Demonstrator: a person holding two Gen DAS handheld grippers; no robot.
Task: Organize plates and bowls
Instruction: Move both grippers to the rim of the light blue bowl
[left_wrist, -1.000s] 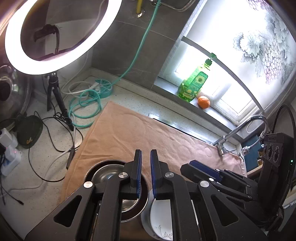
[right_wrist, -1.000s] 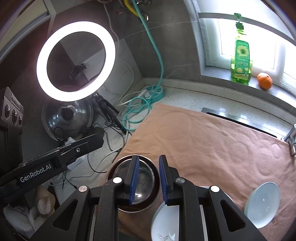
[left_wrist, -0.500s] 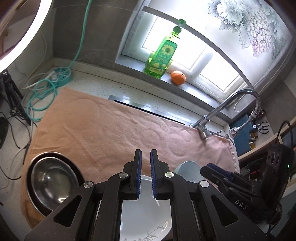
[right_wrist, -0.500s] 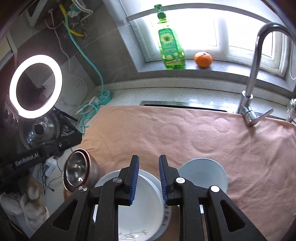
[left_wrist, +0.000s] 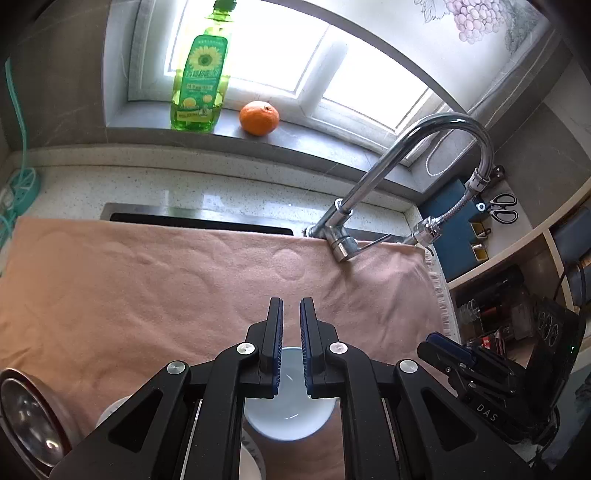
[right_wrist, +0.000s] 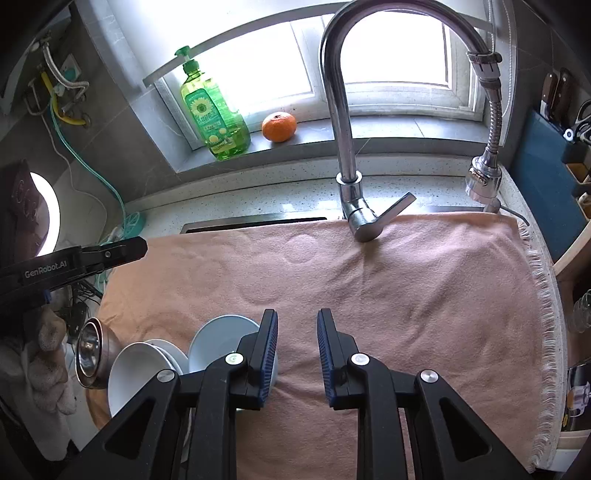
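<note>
A pale blue bowl (left_wrist: 291, 417) sits on the peach towel (left_wrist: 147, 280), right under my left gripper (left_wrist: 291, 302), whose jaws stand nearly together with nothing between them. A steel bowl (left_wrist: 26, 413) lies at the towel's left end, and a white plate (left_wrist: 110, 413) shows between the two. In the right wrist view the pale blue bowl (right_wrist: 221, 339), white dishes (right_wrist: 136, 369) and steel bowl (right_wrist: 92, 350) line up to the lower left of my right gripper (right_wrist: 295, 314). Its jaws stand slightly apart over bare towel (right_wrist: 406, 295), holding nothing.
A chrome faucet (right_wrist: 343, 129) with a hose sprayer (right_wrist: 484, 177) rises at the towel's far edge. A green soap bottle (right_wrist: 214, 114) and an orange (right_wrist: 279, 127) sit on the window sill. A ring light (right_wrist: 48, 214) and cables lie left, shelves right.
Both views have swung right, away from the ring light and the steel bowl, toward the faucet. The pale blue bowl now lies beneath my left gripper. Neither pair of jaws has changed its gap.
</note>
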